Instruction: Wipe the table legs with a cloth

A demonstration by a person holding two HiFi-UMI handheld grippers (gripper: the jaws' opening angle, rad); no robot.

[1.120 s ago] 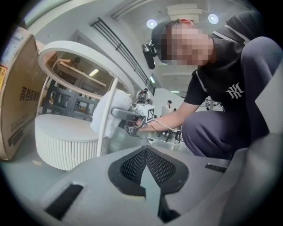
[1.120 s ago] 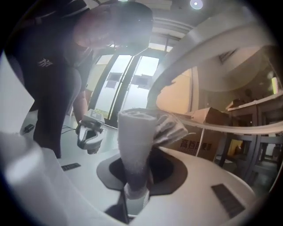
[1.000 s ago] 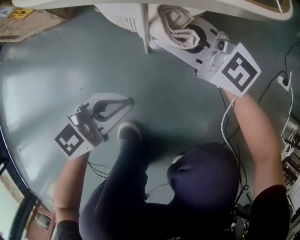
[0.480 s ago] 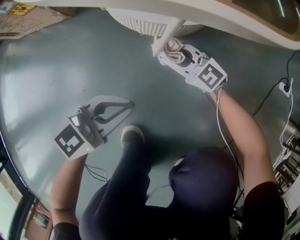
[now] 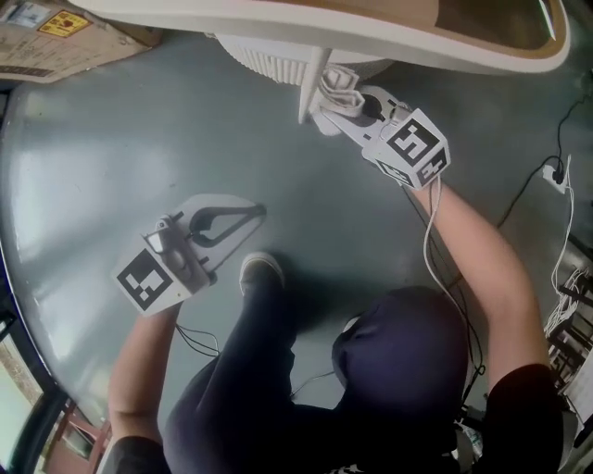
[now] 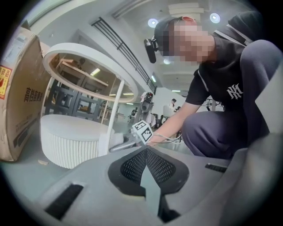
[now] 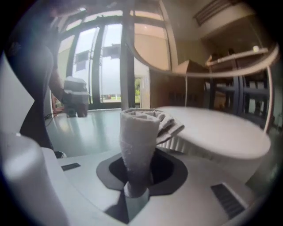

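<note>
Floor [image 5: 111,157], grey-green and shiny, spreads out on every side of the table leg [image 5: 310,88], and I crouch on it. Above the leg runs the round table [image 5: 371,28], with a white rim and a wood-coloured top. Just behind the leg sits a low white ribbed base [image 5: 269,60], under the table. A cardboard box [image 5: 56,37] lies well to the left of the leg, at the edge of the head view.

The leg itself is thin and white, and slants down from the table rim to the floor.

My right claw [image 5: 345,104] reaches in from the right of the leg, low down near its foot. Its jaws are clamped on a rolled, pale cloth [image 5: 335,88], which stands up out of them in the right gripper view [image 7: 138,141]. The cloth lies against the lower part of the leg and seems to touch it, though I cannot see the contact clearly.

My left claw [image 5: 255,215] hovers well apart from the leg, nearer me and to the left, above bare floor. Its jaws are pressed together at the tips with nothing between them.

My shoe [image 5: 259,270] is planted on the floor just beside the left claw, on the side away from the leg.
</note>
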